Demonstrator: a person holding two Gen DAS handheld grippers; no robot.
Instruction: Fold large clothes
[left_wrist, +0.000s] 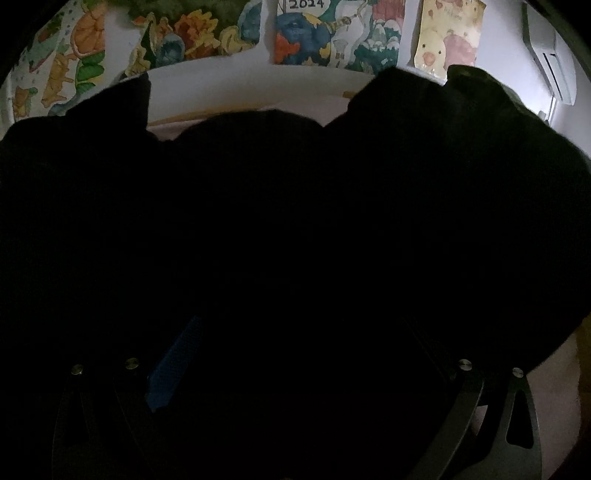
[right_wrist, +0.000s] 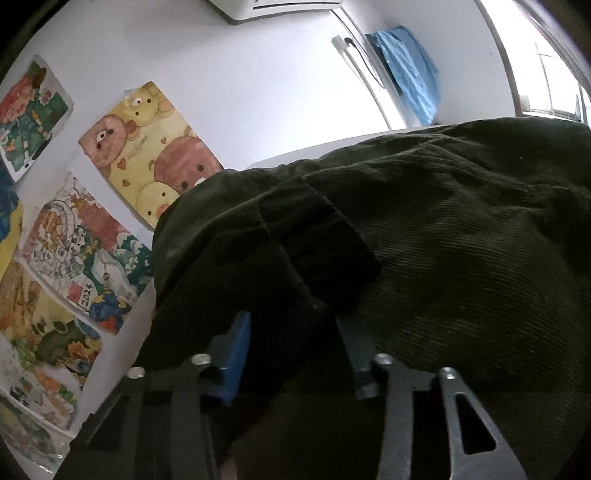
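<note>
Right gripper (right_wrist: 295, 350) sits rolled over to one side, so the wall ahead of it runs aslant, and its two dark metal arms with blue fingers (right_wrist: 236, 354) reach forward into a dark olive-green corduroy garment (right_wrist: 461, 240). Its jaws stand narrowed on a dark fold of that cloth, which fills the gap between the pads and appears pinched there.

Left gripper (left_wrist: 291, 354) points downward, its linkages and one blue finger (left_wrist: 177, 362) barely visible in deep shadow. Whether it is clenched or released cannot be told, since the garment (left_wrist: 295, 221) hangs right over and in front of it, blacking out most of that view.

Ribbed and heavy, the fabric bunches in thick rolls, with a darker strip folded across just beyond the right gripper's fingertips. From there the bulk of it spreads to the right and ahead, over a white surface (right_wrist: 314, 153).

Beyond both grippers is a white wall (right_wrist: 221, 74) hung with colourful cartoon posters (right_wrist: 147, 147); a blue cloth (right_wrist: 410, 70) hangs far ahead of the right gripper.
</note>
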